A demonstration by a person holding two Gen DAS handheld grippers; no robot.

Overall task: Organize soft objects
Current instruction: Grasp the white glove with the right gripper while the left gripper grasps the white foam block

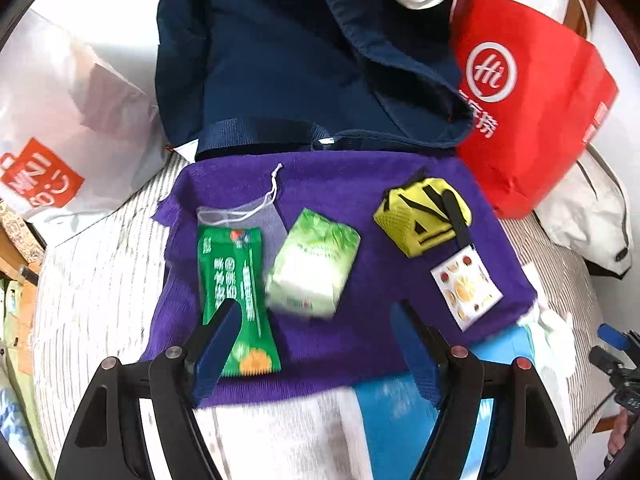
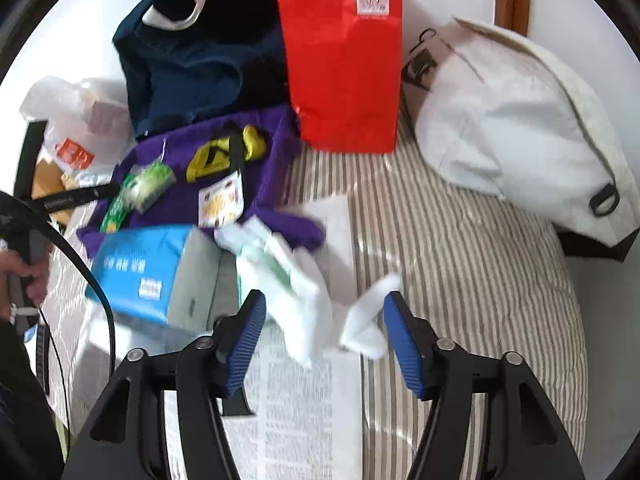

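A purple towel (image 1: pixel 352 200) lies on the striped bed. On it are a green snack packet (image 1: pixel 234 280), a pale green tissue pack (image 1: pixel 314 266), a mesh drawstring pouch (image 1: pixel 240 216), a folded yellow bag (image 1: pixel 420 216) and its fruit-print tag (image 1: pixel 466 288). My left gripper (image 1: pixel 316 344) is open above the towel's near edge, its left finger over the green packet. My right gripper (image 2: pixel 324 336) is open over crumpled white tissues (image 2: pixel 296 292) beside a blue tissue box (image 2: pixel 140 268). The towel (image 2: pixel 272 148) also shows in the right wrist view.
A navy tote bag (image 1: pixel 288 64) stands behind the towel, a red paper bag (image 1: pixel 532 108) to its right, a white plastic bag (image 1: pixel 68 128) to its left. A white fabric bag (image 2: pixel 516 128) lies on the striped bedding (image 2: pixel 472 280). A printed sheet (image 2: pixel 300 408) lies near.
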